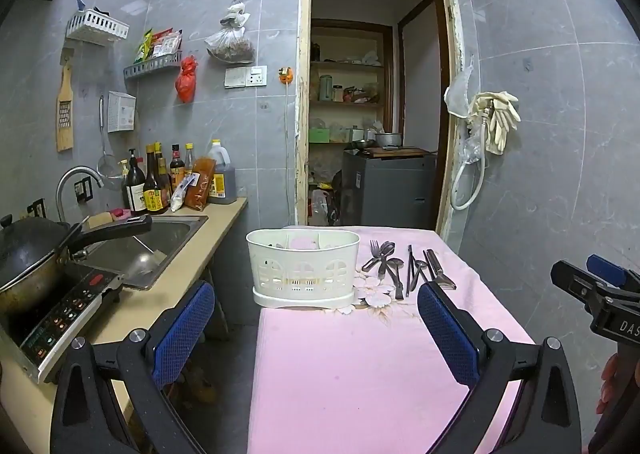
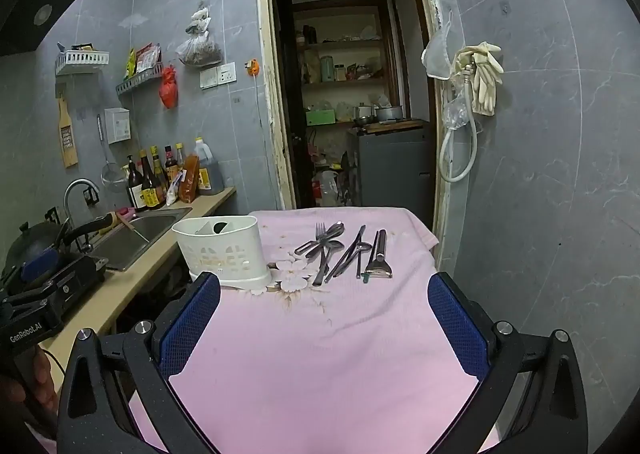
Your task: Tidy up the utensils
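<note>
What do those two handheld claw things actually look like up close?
Each is a black plastic frame with two broad fingers faced in blue, dimpled pads, joined by silver bolts. The left gripper and the right gripper look alike. White lettering marks their bodies: "GenRobot.AI" on the left one seen from the right wrist camera. No sleeves show.

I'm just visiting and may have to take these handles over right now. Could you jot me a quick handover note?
Left tool: open, empty, held above the near end of the pink cloth.
Right tool: open, empty, likewise.
White caddy stands at the cloth's far left edge. The utensils, meaning fork, spoons, chopsticks and a peeler, lie loose to its right.
Done: nothing moved to the caddy as far as I can tell.
Left: put each utensil in the caddy.
</note>
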`<state>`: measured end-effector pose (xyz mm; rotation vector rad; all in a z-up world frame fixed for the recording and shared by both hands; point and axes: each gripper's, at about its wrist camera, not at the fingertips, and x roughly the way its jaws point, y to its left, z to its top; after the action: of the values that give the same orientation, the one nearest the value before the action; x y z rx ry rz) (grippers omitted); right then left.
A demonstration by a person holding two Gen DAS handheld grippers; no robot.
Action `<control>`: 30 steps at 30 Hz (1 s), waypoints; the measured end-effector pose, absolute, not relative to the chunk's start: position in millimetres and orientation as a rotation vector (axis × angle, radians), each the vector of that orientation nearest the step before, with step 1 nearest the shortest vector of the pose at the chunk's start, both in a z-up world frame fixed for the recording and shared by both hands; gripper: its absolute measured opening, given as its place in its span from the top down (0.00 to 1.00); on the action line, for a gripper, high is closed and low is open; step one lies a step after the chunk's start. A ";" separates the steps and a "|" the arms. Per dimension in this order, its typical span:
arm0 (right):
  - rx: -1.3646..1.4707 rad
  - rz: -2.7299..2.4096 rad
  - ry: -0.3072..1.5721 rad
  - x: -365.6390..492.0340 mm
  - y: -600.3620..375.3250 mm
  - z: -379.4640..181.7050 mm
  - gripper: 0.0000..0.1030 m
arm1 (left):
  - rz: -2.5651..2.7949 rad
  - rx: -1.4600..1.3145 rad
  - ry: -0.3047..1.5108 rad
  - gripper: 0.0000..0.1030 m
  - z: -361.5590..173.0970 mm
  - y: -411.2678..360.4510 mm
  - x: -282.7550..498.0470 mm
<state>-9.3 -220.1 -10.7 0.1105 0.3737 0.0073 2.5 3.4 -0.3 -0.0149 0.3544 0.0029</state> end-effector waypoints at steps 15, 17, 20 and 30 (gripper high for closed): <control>0.103 0.013 0.379 -10.7 -215.5 -16.0 0.01 | 0.003 -0.018 0.354 0.01 -1.3 4.3 2.6; 0.102 0.014 0.381 -11.1 -214.8 -16.0 0.01 | 0.003 -0.017 0.353 0.01 -1.3 5.0 2.9; 0.102 0.013 0.381 -11.0 -214.3 -15.8 0.01 | 0.004 -0.015 0.354 0.01 -1.6 6.3 3.2; 0.103 0.012 0.383 -11.1 -213.7 -15.6 0.01 | 0.006 -0.020 0.355 0.01 -0.9 5.9 3.5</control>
<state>-11.1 -213.7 -15.6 0.1027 0.3835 0.0122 3.5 5.9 -0.9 -0.0197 0.3548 0.0063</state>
